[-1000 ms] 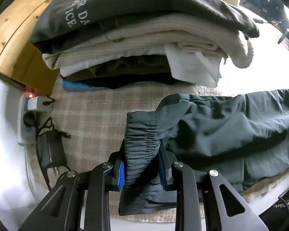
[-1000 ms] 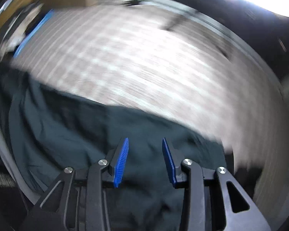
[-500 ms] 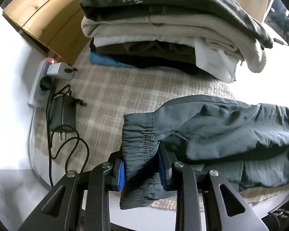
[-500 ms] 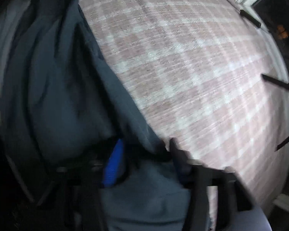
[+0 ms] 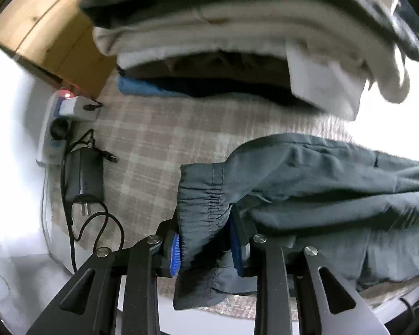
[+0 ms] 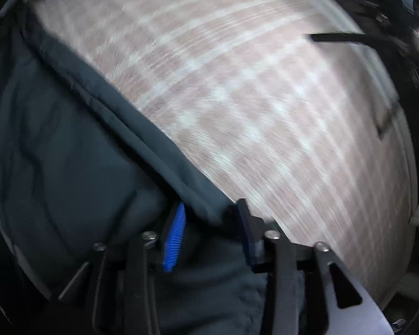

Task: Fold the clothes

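Dark grey trousers [image 5: 307, 184] lie across a checked cloth [image 5: 153, 145]. Their elastic waistband [image 5: 204, 195] hangs down through my left gripper [image 5: 205, 251], whose blue pads still touch it on both sides while the jaws are opening. In the blurred right wrist view, the same trousers [image 6: 69, 145] fill the left side. Their folded edge runs between the fingers of my right gripper [image 6: 209, 231]. Its jaws are opening, and the pads stand apart from the fabric.
A tall stack of folded clothes [image 5: 237, 42] sits just behind the trousers, beside a wooden board [image 5: 50, 28]. A power strip [image 5: 61, 117] and a black adapter [image 5: 83, 176] with cable lie at the left. A dark cable [image 6: 343, 37] crosses the cloth's far edge.
My right gripper closed on the trousers' edge half a second ago and now stands wider apart. My left gripper's pads have spread slightly around the waistband, and the folded stack looms closer.
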Demonstrator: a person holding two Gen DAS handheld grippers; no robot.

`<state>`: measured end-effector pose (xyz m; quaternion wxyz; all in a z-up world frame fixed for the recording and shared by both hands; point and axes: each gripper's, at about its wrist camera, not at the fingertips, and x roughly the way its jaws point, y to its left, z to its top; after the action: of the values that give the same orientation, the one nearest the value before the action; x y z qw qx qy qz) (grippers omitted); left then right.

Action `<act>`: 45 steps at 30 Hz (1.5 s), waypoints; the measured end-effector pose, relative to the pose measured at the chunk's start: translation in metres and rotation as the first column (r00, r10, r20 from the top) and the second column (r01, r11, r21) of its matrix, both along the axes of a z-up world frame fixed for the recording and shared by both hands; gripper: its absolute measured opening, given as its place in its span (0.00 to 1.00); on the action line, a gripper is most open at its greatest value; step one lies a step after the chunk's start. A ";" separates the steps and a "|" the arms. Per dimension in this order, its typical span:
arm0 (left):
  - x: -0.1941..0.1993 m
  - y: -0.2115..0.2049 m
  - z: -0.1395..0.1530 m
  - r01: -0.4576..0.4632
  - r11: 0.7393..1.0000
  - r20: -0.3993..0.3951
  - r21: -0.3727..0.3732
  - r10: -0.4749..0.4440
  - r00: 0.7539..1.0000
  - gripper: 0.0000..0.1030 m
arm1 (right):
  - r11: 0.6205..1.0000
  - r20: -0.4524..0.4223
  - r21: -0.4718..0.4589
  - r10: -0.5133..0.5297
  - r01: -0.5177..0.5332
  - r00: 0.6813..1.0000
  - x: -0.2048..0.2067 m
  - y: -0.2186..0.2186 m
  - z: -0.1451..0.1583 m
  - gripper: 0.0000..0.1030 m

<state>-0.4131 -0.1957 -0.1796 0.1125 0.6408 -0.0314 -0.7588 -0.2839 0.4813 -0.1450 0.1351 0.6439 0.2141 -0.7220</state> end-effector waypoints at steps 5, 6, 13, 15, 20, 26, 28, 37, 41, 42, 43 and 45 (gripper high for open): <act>0.000 -0.007 0.002 -0.013 1.000 0.002 0.010 0.013 1.000 0.36 | 0.934 -0.111 -0.150 -0.343 0.325 0.933 0.025 0.088 0.053 0.41; 0.001 -0.010 0.003 -0.020 1.000 0.007 0.016 0.020 1.000 0.39 | 0.909 -0.121 -0.145 -0.408 0.390 0.905 0.035 0.105 0.056 0.41; 0.005 -0.008 0.012 0.047 0.999 0.030 -0.013 -0.046 0.998 0.45 | 0.926 -0.085 0.049 -0.368 0.373 0.926 0.075 0.077 0.013 0.41; 0.007 -0.010 0.016 0.061 0.998 0.032 -0.029 -0.061 0.998 0.46 | 0.909 -0.089 0.142 -0.383 0.393 0.919 0.080 0.082 -0.003 0.41; 0.027 -0.031 0.038 0.053 0.996 0.007 -0.069 -0.053 0.999 0.46 | 0.853 -0.159 0.088 -0.498 0.514 0.853 0.081 0.101 0.014 0.41; 0.055 -0.014 0.064 0.135 0.990 -0.101 0.033 -0.131 0.986 0.46 | 0.826 -0.202 -0.038 -0.558 0.562 0.805 0.107 0.064 0.033 0.46; 0.055 0.002 0.054 0.185 0.980 -0.105 0.074 -0.176 0.979 0.46 | 0.833 -0.192 -0.119 -0.553 0.540 0.811 0.114 0.037 0.034 0.46; 0.042 0.065 0.006 0.361 0.915 -0.113 0.180 -0.346 0.932 0.46 | 0.920 -0.136 -0.299 -0.303 0.253 0.943 0.096 -0.137 0.002 0.35; 0.035 0.062 -0.023 0.368 0.916 -0.043 0.158 -0.366 0.930 0.46 | 0.958 -0.114 -0.181 -0.246 0.223 0.963 0.088 -0.163 -0.027 0.35; 0.036 0.056 -0.028 0.363 0.920 -0.032 0.150 -0.362 0.931 0.50 | 0.956 -0.110 -0.154 -0.269 0.251 0.957 0.089 -0.156 -0.029 0.35; 0.037 0.051 -0.027 0.358 0.920 -0.044 0.161 -0.356 0.934 0.49 | 0.951 -0.108 -0.127 -0.295 0.281 0.949 0.091 -0.148 -0.031 0.35; 0.039 0.042 -0.024 0.338 0.929 -0.046 0.149 -0.335 0.941 0.44 | 0.938 -0.104 -0.073 -0.346 0.340 0.932 0.095 -0.133 -0.035 0.35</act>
<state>-0.3743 -0.1537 -0.2038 -0.0690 0.6253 -0.0808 -0.7731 -0.1887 0.3487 -0.1805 0.0119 0.6246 0.0863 -0.7761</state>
